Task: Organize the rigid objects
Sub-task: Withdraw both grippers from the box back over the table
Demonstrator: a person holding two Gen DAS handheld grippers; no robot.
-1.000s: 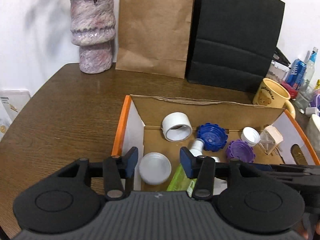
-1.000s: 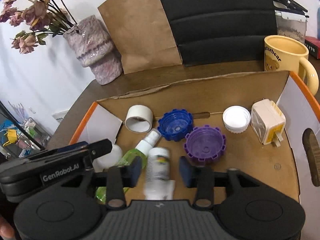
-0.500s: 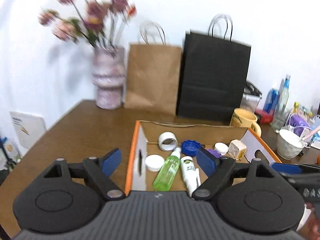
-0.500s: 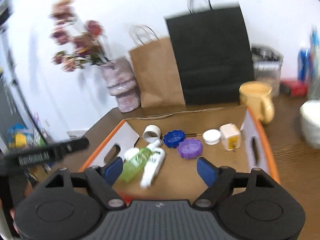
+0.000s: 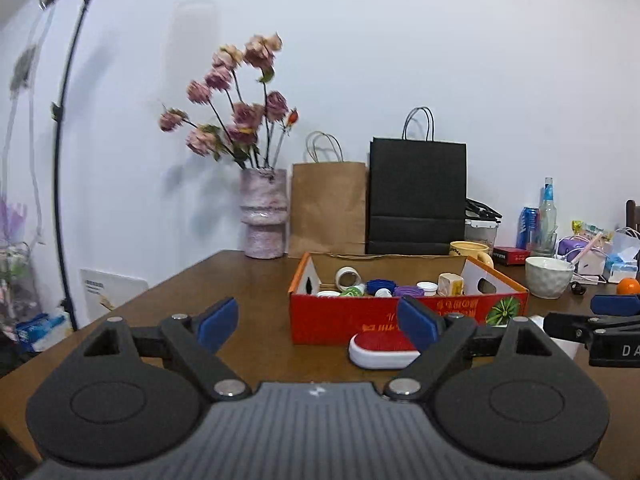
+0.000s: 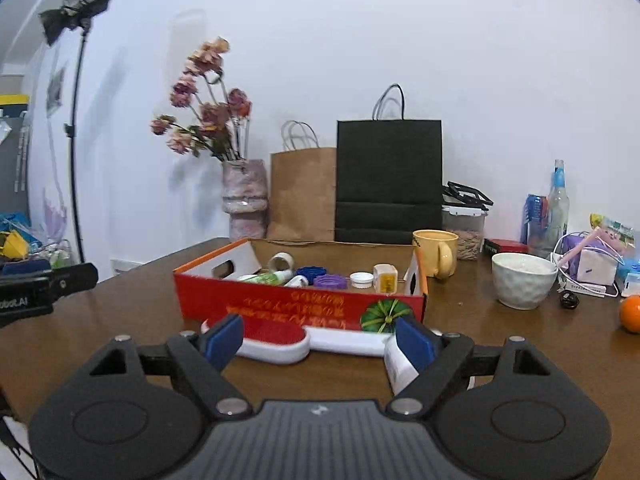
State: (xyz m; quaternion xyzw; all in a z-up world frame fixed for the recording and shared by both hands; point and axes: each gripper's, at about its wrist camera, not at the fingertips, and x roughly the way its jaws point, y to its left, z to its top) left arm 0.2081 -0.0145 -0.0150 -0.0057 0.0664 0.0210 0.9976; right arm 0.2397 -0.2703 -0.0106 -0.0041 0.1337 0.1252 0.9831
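Observation:
A red cardboard box (image 5: pixel 404 314) (image 6: pixel 300 304) stands on the brown table and holds several caps, a white tape ring (image 6: pixel 281 261), a green spray bottle (image 6: pixel 264 278) and a cream plug (image 6: pixel 385 278). A red and white brush (image 6: pixel 304 340) (image 5: pixel 380 348) lies on the table just in front of the box. My left gripper (image 5: pixel 316 320) is open and empty, back from the box. My right gripper (image 6: pixel 318 338) is open and empty, low over the table with the brush between its fingers' line of sight.
Behind the box stand a vase of flowers (image 5: pixel 264 212), a brown paper bag (image 5: pixel 328 208), a black bag (image 5: pixel 416 196) and a yellow mug (image 6: pixel 434 252). A white bowl (image 6: pixel 522 280), an orange (image 6: pixel 631 314), bottles and clutter sit at right.
Both grippers have pulled back and up out of the box and opened wide. The view now takes in the whole box and the brush in front of it.

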